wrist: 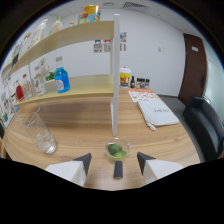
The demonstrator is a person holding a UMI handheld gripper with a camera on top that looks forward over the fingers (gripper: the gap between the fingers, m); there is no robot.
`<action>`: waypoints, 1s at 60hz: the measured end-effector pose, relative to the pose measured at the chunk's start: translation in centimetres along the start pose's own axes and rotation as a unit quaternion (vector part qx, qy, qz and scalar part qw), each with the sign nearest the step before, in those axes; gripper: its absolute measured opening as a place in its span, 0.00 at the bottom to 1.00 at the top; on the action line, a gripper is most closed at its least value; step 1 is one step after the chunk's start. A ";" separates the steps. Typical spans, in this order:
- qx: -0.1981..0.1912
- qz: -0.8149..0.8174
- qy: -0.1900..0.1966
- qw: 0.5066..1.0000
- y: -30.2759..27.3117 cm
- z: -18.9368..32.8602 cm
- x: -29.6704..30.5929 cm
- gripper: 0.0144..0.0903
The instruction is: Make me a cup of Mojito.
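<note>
Between the gripper point(114, 162) fingers, which stand apart w/ nothing clamped, sits a small glass bowl point(118, 149) of green pieces, probably lime or mint, just ahead on the wooden table point(75, 127). That spread likely readies a grab at the bowl. Off to one side stands an empty clear glass point(40, 131), presumably the cup for the Mojito. Beyond, shelves point(75, 60) hold bottles, incl. a blue one point(61, 80).

No legible text or labels
</note>
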 end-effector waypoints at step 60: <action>0.135 -0.017 -0.060 0.989 -12.1 -8.6 -23.7 0.95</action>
